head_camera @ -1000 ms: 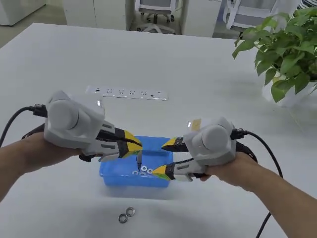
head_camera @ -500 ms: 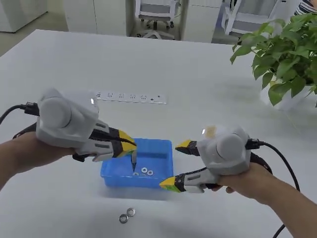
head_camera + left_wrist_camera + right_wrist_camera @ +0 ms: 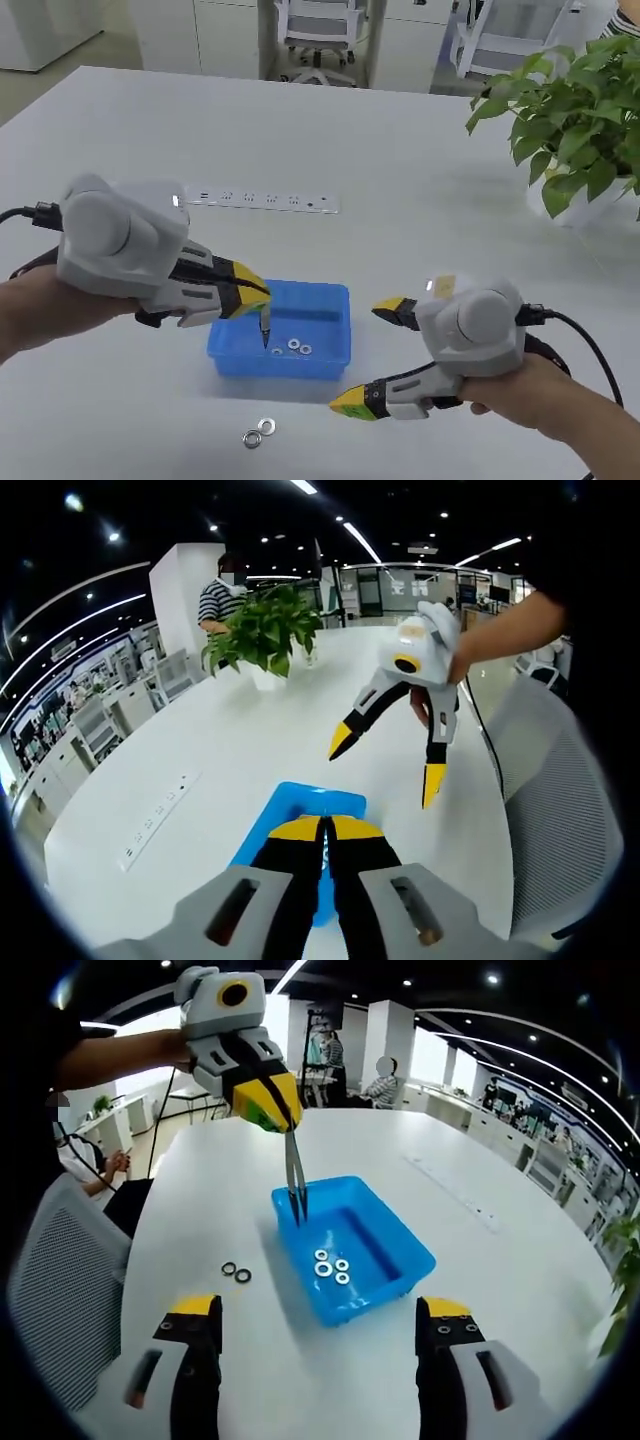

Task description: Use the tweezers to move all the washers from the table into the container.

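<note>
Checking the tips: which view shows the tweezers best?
Right gripper view: the tweezers hang full-length from the left tool, tips over the container. Head view shows their short lower end; the left gripper view's jaws hide them.

We look down from above and behind the left gripper [image 3: 263, 293] and right gripper [image 3: 365, 355] onto the container [image 3: 285, 362], which both gripper cameras share at close range, each facing the other gripper across it, the right one's past the tweezers [image 3: 297, 1185].

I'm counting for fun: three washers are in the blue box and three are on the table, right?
Not quite: three washers are in the box, but just two washers lie on the table, as the right gripper view shows.
</note>
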Demonstrator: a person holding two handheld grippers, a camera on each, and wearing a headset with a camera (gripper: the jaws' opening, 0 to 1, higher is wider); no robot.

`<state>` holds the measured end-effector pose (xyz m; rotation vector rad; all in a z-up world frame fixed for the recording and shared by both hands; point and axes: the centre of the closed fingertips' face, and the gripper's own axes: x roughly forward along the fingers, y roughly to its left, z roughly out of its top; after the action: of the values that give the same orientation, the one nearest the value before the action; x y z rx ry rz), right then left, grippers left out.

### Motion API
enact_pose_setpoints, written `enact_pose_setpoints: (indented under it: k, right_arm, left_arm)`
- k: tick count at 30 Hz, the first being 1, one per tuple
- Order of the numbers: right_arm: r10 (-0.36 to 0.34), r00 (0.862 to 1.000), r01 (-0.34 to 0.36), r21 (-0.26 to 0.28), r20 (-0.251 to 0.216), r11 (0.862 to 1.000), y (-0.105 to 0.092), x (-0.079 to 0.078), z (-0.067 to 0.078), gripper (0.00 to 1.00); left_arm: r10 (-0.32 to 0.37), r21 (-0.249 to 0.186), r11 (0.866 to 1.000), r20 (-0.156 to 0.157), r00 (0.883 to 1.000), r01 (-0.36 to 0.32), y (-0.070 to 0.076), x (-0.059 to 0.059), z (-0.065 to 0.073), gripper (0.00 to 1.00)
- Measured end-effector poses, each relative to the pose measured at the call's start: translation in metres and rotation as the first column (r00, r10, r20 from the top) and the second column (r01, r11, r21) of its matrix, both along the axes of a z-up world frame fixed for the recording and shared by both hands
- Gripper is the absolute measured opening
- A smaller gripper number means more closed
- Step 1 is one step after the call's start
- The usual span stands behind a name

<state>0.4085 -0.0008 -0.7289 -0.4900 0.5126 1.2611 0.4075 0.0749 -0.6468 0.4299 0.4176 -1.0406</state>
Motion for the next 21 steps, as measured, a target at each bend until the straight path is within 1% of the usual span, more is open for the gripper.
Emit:
enact_pose_setpoints:
  k: [7,10,12,14,16,21]
  right_arm:
    - [-0.010,1.000,0.010,0.017,-0.012,1.000,-0.001,-0.007,0.001,0.89]
    - [-0.010,1.000,0.010,0.019,-0.013,1.000,-0.001,-0.010,0.001,0.90]
    - [-0.008,1.000,0.008,0.021,-0.015,1.000,-0.001,-0.012,0.001,0.91]
    - [-0.007,1.000,0.007,0.022,-0.019,1.000,-0.001,-0.014,0.000,0.92]
    - [-0.003,1.000,0.003,0.016,-0.024,1.000,-0.001,-0.017,-0.002,0.93]
    - [-0.001,1.000,0.002,0.022,-0.023,1.000,0.001,-0.019,-0.002,0.95]
  left_arm:
    - [-0.011,-0.004,1.000,-0.003,1.000,0.011,-0.001,-0.010,0.003,0.05]
    - [-0.010,-0.004,1.000,0.001,1.000,0.010,-0.001,-0.012,0.005,0.05]
    - [-0.011,-0.013,1.000,-0.006,1.000,0.011,-0.002,-0.014,0.007,0.05]
    - [-0.011,-0.010,1.000,0.001,1.000,0.011,-0.001,-0.015,0.007,0.05]
    - [-0.015,-0.013,1.000,-0.007,1.000,0.015,-0.001,-0.018,0.008,0.05]
    - [-0.015,-0.011,1.000,-0.011,1.000,0.015,0.000,-0.023,0.007,0.05]
